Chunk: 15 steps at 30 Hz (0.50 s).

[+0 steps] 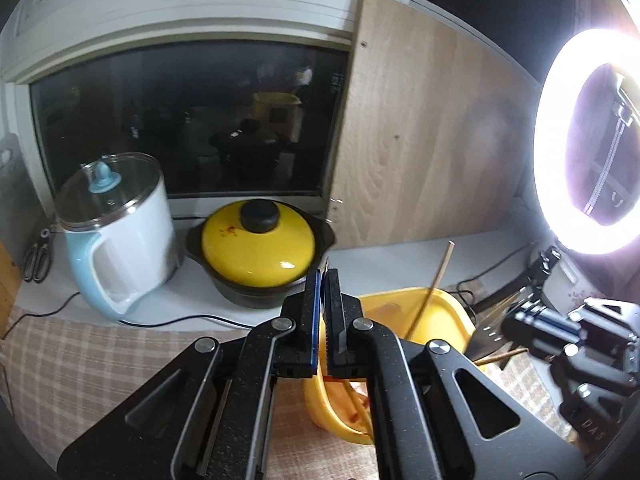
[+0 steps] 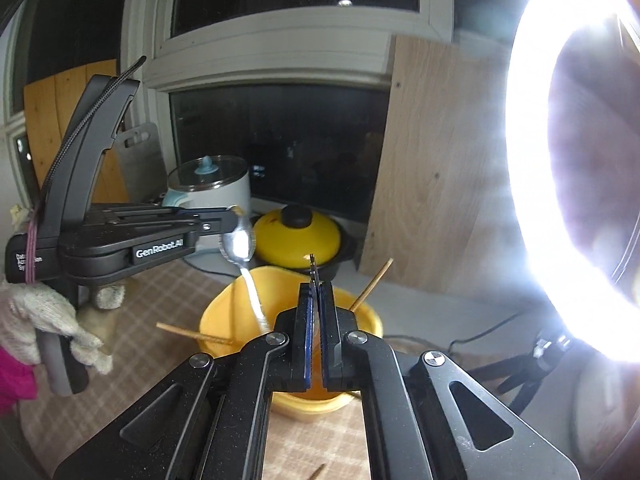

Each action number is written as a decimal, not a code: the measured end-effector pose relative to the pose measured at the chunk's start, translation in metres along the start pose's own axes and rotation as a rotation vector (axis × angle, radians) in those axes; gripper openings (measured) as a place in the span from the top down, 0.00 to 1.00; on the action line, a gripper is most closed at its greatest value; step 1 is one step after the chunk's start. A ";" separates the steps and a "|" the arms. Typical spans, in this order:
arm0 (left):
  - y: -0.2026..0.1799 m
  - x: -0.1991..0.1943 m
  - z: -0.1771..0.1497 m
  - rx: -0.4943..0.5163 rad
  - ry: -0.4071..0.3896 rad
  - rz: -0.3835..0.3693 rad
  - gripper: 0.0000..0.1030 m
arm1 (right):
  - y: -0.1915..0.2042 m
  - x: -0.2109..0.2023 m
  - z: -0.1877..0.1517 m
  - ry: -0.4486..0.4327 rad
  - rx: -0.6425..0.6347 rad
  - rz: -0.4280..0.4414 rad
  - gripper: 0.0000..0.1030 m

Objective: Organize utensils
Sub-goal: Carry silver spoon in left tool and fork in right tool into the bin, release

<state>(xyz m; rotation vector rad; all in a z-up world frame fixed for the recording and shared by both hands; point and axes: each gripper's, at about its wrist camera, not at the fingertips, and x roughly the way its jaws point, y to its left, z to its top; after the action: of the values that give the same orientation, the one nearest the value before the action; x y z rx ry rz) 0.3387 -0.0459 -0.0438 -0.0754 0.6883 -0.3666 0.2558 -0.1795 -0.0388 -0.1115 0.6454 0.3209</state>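
Left gripper: jaws pinched narrow on the spoon; in its own view only a thin metal edge shows between the blue pads.
Right gripper: jaws likewise nearly together, clamping a metal utensil seen edge-on and poking up past the fingertips; I cannot tell what kind it is.
Gloved hand: white knit glove wrapped round the left gripper's handle.
Spoon: shiny steel, held by the tip of its bowl, bowl up, handle hanging down into the yellow tub.
Yellow tub: rounded plastic basin on the checked cloth, just below both grippers, smeared with red inside.
Chopsticks: one pale wooden chopstick leans upright out of the tub; a second chopstick lies across the tub's rim, its end out over the cloth.
Clay pot: dark body, glossy yellow lid, black knob, behind the tub.
Kettle: white and pale blue, glass lid, just beside the pot.
Scissors: lying flat beyond the kettle.
Ring light: glaring white, on the right of the counter.
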 end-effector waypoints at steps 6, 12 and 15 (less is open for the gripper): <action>-0.010 0.004 -0.004 0.022 0.024 -0.035 1.00 | -0.007 0.006 -0.012 0.046 0.072 0.059 0.96; -0.014 -0.001 -0.004 0.024 0.032 -0.039 0.78 | -0.010 0.007 -0.018 0.071 0.110 0.088 0.93; -0.012 -0.011 -0.003 0.008 0.019 -0.020 0.52 | -0.009 0.003 -0.018 0.065 0.107 0.093 0.92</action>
<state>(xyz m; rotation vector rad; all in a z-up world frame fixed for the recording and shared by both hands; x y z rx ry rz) 0.3253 -0.0531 -0.0376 -0.0714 0.7055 -0.3894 0.2508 -0.1908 -0.0546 0.0104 0.7319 0.3732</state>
